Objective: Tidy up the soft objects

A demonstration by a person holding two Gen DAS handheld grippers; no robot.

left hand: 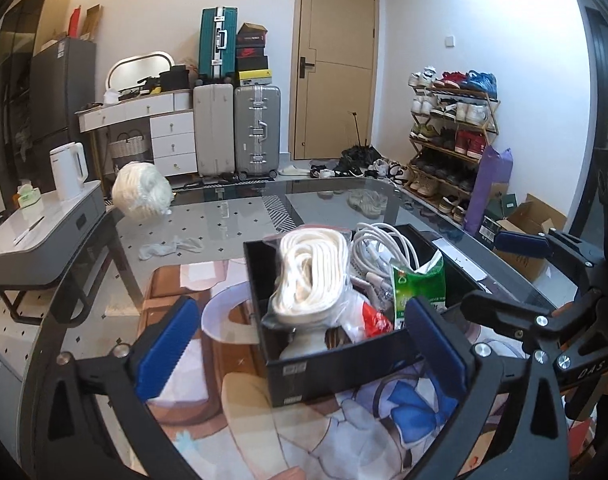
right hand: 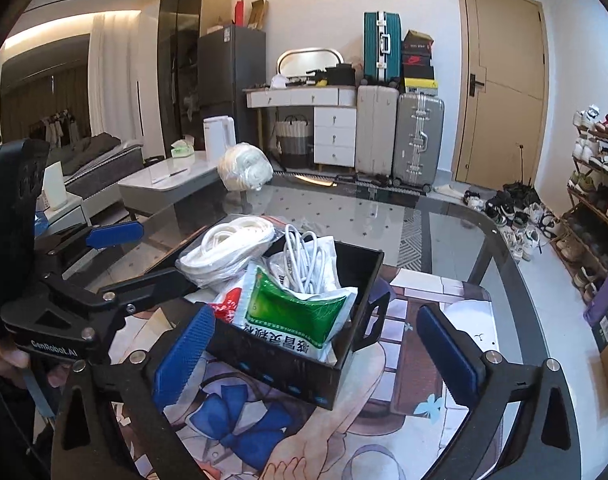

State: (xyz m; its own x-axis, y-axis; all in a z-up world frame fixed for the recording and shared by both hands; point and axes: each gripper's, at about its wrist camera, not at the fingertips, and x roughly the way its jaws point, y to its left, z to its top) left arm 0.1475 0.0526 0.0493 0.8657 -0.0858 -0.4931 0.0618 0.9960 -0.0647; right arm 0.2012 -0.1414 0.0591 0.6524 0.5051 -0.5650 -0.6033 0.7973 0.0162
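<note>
A black open box (left hand: 344,364) (right hand: 288,368) stands on a printed mat on the glass table. In it lie a bagged coil of white rope (left hand: 310,272) (right hand: 228,248), a white cable (left hand: 378,240) (right hand: 304,260), a green packet (left hand: 418,284) (right hand: 300,312) and a red-and-white packet (left hand: 374,318) (right hand: 228,302). My left gripper (left hand: 300,320) is open, its blue pads either side of the box's near end without pressing on it. My right gripper (right hand: 316,344) is open too, just short of the box's near wall. A white fluffy bundle (left hand: 142,192) (right hand: 244,172) sits at the table's far edge.
A small white cloth (left hand: 172,246) shows at the glass, left of the box. A low grey side table (left hand: 44,236) with a white kettle (left hand: 68,170) stands to the left. Suitcases, a dresser and a door line the far wall; a shoe rack (left hand: 452,140) stands at the right.
</note>
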